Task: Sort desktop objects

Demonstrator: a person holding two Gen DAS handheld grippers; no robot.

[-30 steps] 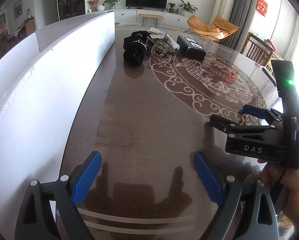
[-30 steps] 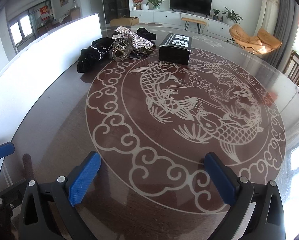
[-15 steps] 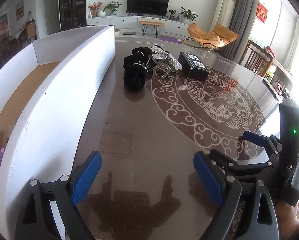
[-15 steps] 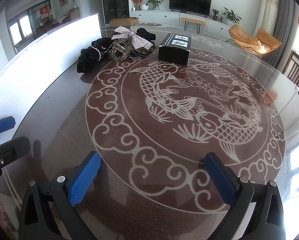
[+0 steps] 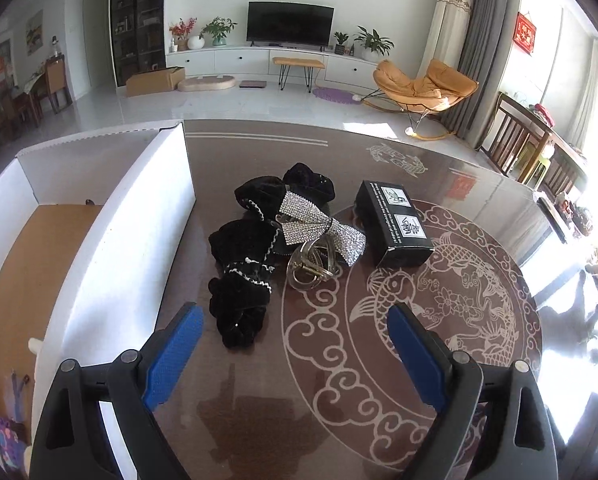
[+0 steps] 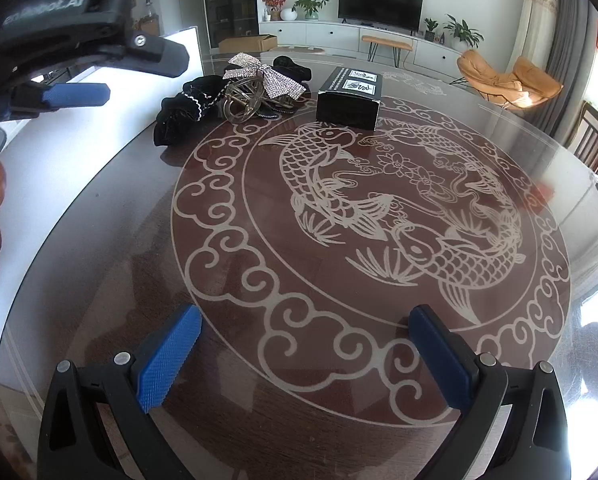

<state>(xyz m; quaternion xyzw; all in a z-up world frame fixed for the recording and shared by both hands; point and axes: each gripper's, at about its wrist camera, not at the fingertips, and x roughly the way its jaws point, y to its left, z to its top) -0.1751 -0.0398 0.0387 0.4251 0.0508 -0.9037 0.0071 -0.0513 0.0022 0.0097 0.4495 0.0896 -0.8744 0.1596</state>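
A pile of hair accessories lies on the dark table: black velvet scrunchies point(image 5: 243, 276) point(image 6: 183, 114), a rhinestone bow clip point(image 5: 319, 226) point(image 6: 265, 74) and a clear claw clip point(image 5: 313, 266) point(image 6: 243, 102). A black box point(image 5: 395, 224) point(image 6: 349, 98) sits just right of the pile. My left gripper point(image 5: 295, 348) is open and empty, raised above the table just short of the scrunchies; it also shows in the right wrist view point(image 6: 131, 72). My right gripper point(image 6: 303, 352) is open and empty, low over the near part of the table.
A large white cardboard box point(image 5: 111, 240) with a brown floor stands along the table's left side point(image 6: 59, 172); some printed items lie in its near corner point(image 5: 3, 420). The table point(image 6: 379, 220) bears a carved fish pattern. Chairs stand at the far right.
My left gripper has risen and moved forward toward the accessory pile, which now looks much nearer. It now appears high at the left of the right wrist view. The right gripper has barely moved.
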